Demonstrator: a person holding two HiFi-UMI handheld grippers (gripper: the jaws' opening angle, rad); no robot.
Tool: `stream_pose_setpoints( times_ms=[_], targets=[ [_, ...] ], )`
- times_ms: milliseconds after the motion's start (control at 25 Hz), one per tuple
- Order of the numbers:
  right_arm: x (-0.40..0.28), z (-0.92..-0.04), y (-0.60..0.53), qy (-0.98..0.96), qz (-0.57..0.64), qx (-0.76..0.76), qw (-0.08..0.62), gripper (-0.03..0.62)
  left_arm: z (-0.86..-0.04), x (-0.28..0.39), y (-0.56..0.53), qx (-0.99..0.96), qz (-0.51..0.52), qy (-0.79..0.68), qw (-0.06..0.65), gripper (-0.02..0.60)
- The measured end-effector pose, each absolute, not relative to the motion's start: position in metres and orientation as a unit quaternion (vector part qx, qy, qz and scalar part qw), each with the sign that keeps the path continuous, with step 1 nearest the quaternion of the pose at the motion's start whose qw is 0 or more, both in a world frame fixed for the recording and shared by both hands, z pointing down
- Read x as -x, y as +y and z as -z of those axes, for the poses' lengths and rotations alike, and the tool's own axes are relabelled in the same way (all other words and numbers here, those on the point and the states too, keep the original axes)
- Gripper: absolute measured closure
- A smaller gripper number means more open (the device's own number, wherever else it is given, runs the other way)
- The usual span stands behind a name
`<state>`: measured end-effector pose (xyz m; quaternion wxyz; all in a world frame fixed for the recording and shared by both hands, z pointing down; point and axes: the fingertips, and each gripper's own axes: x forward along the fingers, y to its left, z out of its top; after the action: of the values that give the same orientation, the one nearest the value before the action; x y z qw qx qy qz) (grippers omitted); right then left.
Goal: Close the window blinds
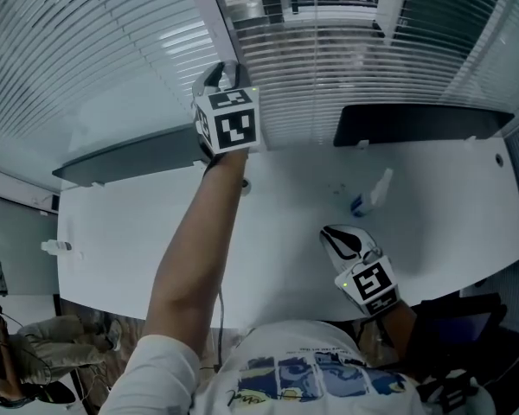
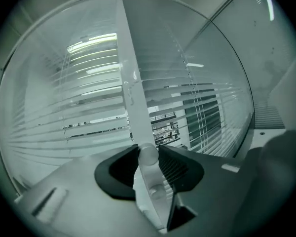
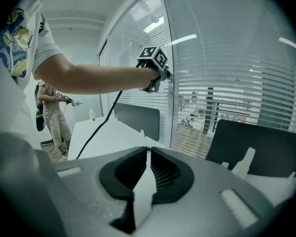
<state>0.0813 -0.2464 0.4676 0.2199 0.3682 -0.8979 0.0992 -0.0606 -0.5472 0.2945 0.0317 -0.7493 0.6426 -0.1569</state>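
White slatted blinds (image 1: 86, 50) cover the windows beyond the desk, and their slats (image 2: 89, 107) stand partly apart, with the outside showing between them. My left gripper (image 1: 221, 74) is raised at the white window post (image 1: 209, 15). In the left gripper view it (image 2: 149, 149) is shut on the clear blind wand (image 2: 150, 172), which runs up along the post. My right gripper (image 1: 344, 242) rests low over the desk. Its jaws (image 3: 148, 152) are shut with nothing between them. The right gripper view shows the left gripper (image 3: 155, 65) up at the blinds (image 3: 246, 88).
A white desk (image 1: 285, 223) lies below me, with dark divider panels (image 1: 415, 124) along its far edge. A small blue and white bottle (image 1: 372, 193) lies on it. A person (image 1: 35, 344) stands at the lower left. A cable (image 3: 96, 127) hangs from my left arm.
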Motion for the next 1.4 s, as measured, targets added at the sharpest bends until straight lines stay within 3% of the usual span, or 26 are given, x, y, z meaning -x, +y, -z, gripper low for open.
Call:
stream_pose_setpoints(
  times_ms=[200, 600, 960, 1120, 1400],
  targets=[
    [-0.08, -0.468, -0.245, -0.899, -0.111, -0.367, 0.212, 0.577, -0.294, 0.065, -0.547, 0.76, 0.085, 0.644, -0.03, 0.448],
    [-0.081, -0.465, -0.247, -0.897, -0.104, -0.37, 0.218, 0.577, -0.3, 0.071, -0.551, 0.761, -0.107, 0.595, -0.237, 0.449],
    [-0.081, -0.468, -0.244, -0.898, -0.1, -0.368, 0.219, 0.577, -0.307, 0.078, -0.553, 0.733, -0.217, 0.548, -0.338, 0.449],
    [-0.081, -0.466, -0.244, -0.899, -0.111, -0.369, 0.207, 0.577, -0.308, 0.078, -0.554, 0.728, -0.227, 0.545, -0.347, 0.449],
    [-0.084, -0.468, -0.242, -0.898, -0.105, -0.369, 0.213, 0.577, -0.307, 0.083, -0.552, 0.746, -0.157, 0.581, -0.285, 0.411]
  ],
)
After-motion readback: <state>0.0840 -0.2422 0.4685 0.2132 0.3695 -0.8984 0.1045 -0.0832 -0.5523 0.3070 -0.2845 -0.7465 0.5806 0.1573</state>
